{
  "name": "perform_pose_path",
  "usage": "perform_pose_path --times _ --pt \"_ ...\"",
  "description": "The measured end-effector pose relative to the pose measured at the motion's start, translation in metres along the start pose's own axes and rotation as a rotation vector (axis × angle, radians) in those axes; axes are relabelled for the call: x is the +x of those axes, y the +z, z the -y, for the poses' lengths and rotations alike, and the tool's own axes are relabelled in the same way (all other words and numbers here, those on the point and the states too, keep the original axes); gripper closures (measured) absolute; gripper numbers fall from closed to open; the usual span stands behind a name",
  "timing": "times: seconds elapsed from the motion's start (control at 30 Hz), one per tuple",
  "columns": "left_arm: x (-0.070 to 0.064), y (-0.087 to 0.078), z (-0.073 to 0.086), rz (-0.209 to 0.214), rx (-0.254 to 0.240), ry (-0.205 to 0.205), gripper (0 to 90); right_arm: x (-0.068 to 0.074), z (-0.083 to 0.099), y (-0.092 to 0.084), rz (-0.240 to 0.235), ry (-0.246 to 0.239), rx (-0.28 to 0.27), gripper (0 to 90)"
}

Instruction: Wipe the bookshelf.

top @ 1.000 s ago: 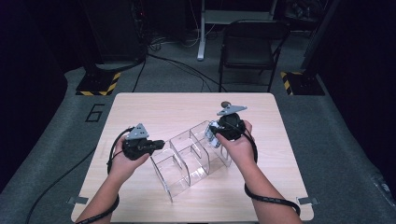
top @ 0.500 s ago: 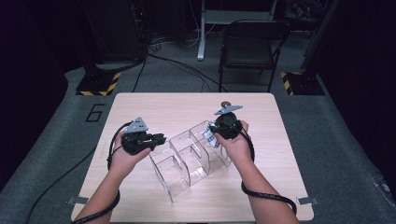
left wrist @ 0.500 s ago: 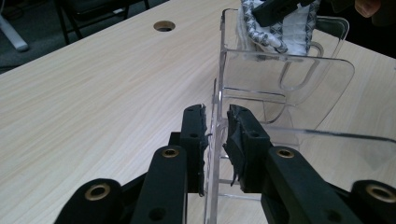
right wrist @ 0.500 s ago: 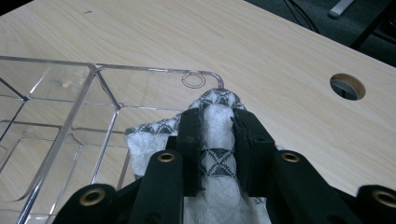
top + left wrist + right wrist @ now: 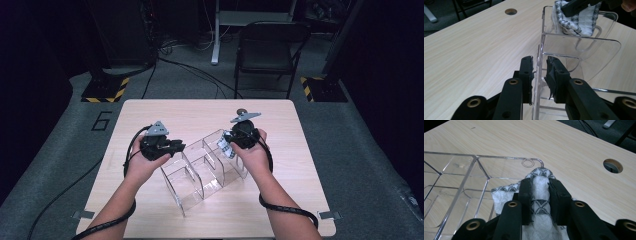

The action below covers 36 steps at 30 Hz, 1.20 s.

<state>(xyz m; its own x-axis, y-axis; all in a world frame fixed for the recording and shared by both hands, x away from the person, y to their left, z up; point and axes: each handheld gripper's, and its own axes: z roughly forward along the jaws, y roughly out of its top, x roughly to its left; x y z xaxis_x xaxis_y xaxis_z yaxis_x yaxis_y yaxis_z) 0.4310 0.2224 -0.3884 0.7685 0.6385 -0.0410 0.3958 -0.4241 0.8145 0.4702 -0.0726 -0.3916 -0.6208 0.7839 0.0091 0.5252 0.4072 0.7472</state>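
Pinching a soft, light patterned cloth (image 5: 539, 192), the right gripper (image 5: 540, 195) has its jaws clamped on a bunched fold over the end compartment of the clear acrylic organizer (image 5: 200, 167). The cloth is limp and best held by a gathered fold. The left gripper (image 5: 540, 75) straddles the organizer's stiff, slippery wall; its jaws have just been opening, and the pads seem slightly clear of it.

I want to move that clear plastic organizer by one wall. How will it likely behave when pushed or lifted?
The clear organizer looks rigid, so it probably moves as one piece. Empty but for a patterned cloth, it is likely light and may slide on the smooth table. Thin, glossy walls could slip between pads.
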Motion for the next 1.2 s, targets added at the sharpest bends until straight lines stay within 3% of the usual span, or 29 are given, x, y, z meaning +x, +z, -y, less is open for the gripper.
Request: perform_pose_path --times 0.2,0.23,0.37,0.7,0.87,1.1,1.2 --pt "-0.002 0.008 -0.003 -0.015 0.061 0.03 80.4 0.0 0.0 0.0 0.002 0.001 -0.006 72.4" --pt "-0.001 0.009 -0.002 0.003 0.073 0.031 82.0 0.0 0.0 0.001 0.002 0.0 -0.012 72.3" --pt "0.0 0.01 -0.001 0.014 0.055 0.017 86.8 0.0 -0.001 0.0 -0.001 -0.012 0.006 72.2" --pt "0.001 0.011 0.002 0.024 0.034 0.04 86.7 0.001 -0.001 0.0 0.008 -0.014 0.002 71.9" --pt "0.004 0.012 0.005 0.05 0.017 0.02 85.7 -0.001 0.0 0.0 -0.003 -0.018 -0.004 71.4" --pt "0.0 0.013 -0.001 0.026 0.068 0.058 87.8 0.001 0.001 -0.002 -0.002 -0.006 0.007 71.4" --pt "0.0 0.014 -0.001 0.022 0.069 0.057 87.8 0.002 0.002 -0.005 0.007 -0.025 0.02 71.6"
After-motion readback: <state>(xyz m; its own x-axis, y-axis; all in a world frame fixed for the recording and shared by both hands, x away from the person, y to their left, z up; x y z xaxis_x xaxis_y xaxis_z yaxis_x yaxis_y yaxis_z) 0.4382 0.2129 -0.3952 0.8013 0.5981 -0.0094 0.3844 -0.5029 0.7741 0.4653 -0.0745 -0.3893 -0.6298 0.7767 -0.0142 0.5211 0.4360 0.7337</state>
